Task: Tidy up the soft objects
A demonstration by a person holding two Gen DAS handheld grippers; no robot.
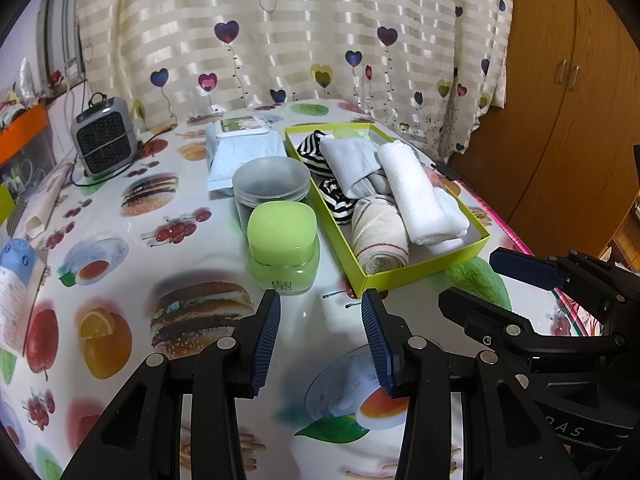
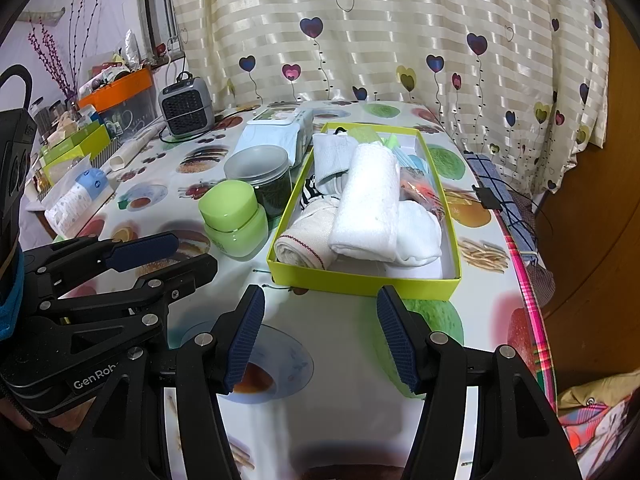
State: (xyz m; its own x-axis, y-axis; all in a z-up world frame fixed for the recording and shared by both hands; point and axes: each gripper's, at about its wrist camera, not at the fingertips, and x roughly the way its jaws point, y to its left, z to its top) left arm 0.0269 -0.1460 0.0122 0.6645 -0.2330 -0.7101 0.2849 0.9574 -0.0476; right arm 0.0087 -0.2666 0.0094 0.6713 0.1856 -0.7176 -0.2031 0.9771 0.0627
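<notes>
Left gripper [image 1: 320,320] low in the frame, fingers spread, gripping nothing. Right gripper [image 2: 320,320] likewise spread and empty at lower centre of its view. Above both, right of centre: lime-green box [image 2: 360,280] on the fruit-print tablecloth [image 2: 340,400], packed with a rolled white towel [image 2: 368,204], a cream roll with red stitching [image 1: 380,236], grey socks [image 1: 352,160] and striped fabric [image 1: 336,200]. Just left of the box, a green-lidded jar [image 1: 282,240], clear-lidded container [image 1: 272,180] behind. Small grey heater [image 1: 105,140] at upper left.

Glossy plastic tablecloth [image 1: 120,248], matt card box [image 1: 420,270], rough terry towel [image 1: 420,196], ribbed rubber jaws.
</notes>
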